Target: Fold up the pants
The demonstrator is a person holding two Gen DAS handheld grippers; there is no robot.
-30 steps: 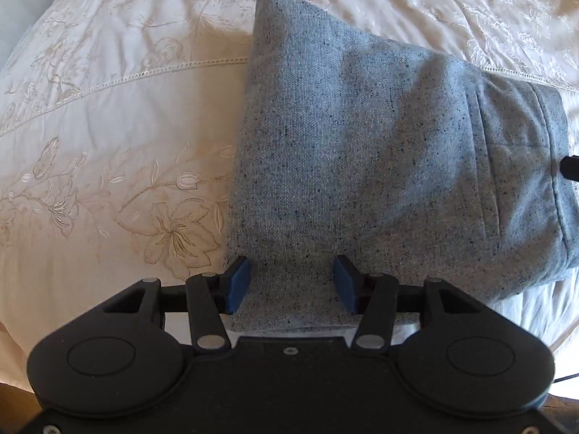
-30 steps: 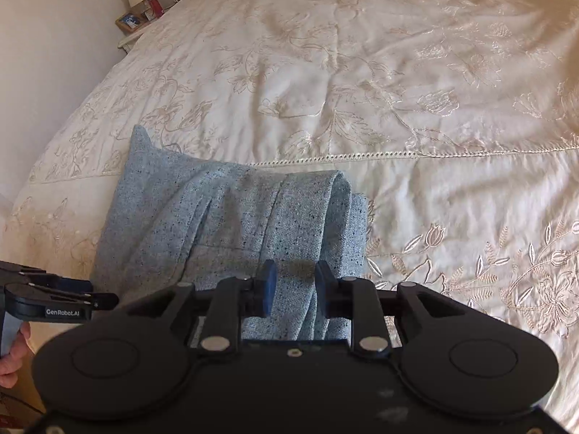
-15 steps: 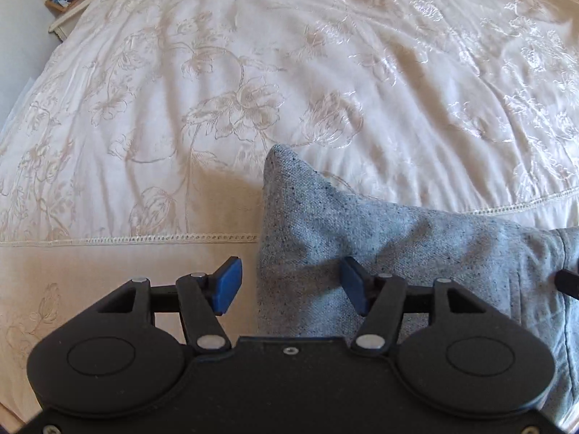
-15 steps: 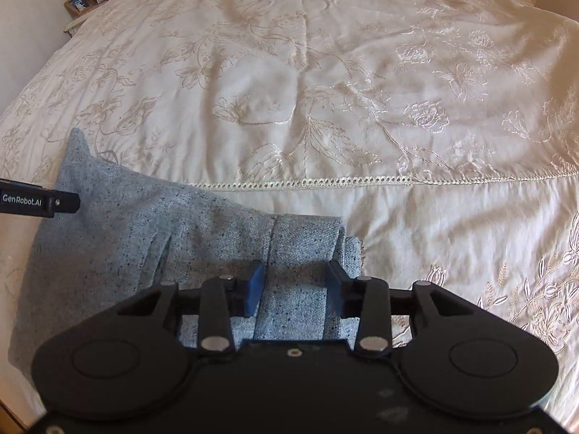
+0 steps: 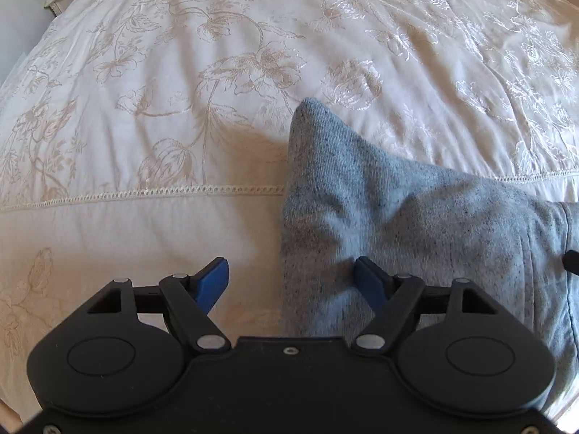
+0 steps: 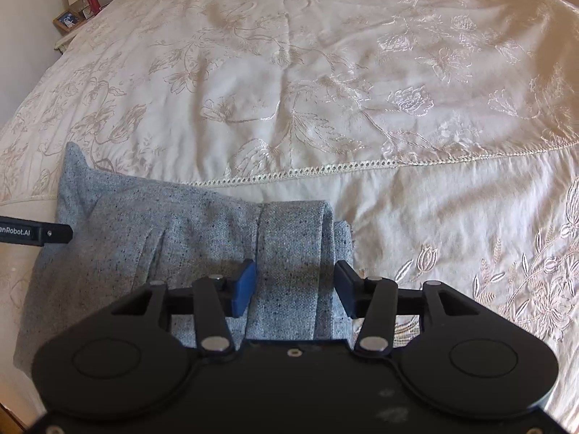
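The grey speckled pants [image 5: 416, 217] lie folded into a thick packet on the cream embroidered bedspread [image 5: 181, 72]. My left gripper [image 5: 291, 284] is open over the packet's left edge; its right finger presses into the cloth, its left finger is over bare bedspread. In the right wrist view the pants [image 6: 181, 231] show the waistband at their right end. My right gripper [image 6: 295, 285] is open with its fingers either side of that waistband. The left gripper's tip [image 6: 36, 233] enters at the left edge of this view.
The bedspread [image 6: 362, 90] stretches far ahead, with a lace seam [image 6: 362, 166] across it. A nightstand with a lamp and photo frame [image 6: 68, 20] stands at the far left corner, by the wall.
Both grippers have opened wider and tilted up, so more of the bed shows. The left gripper has shifted left, to the packet's left edge.
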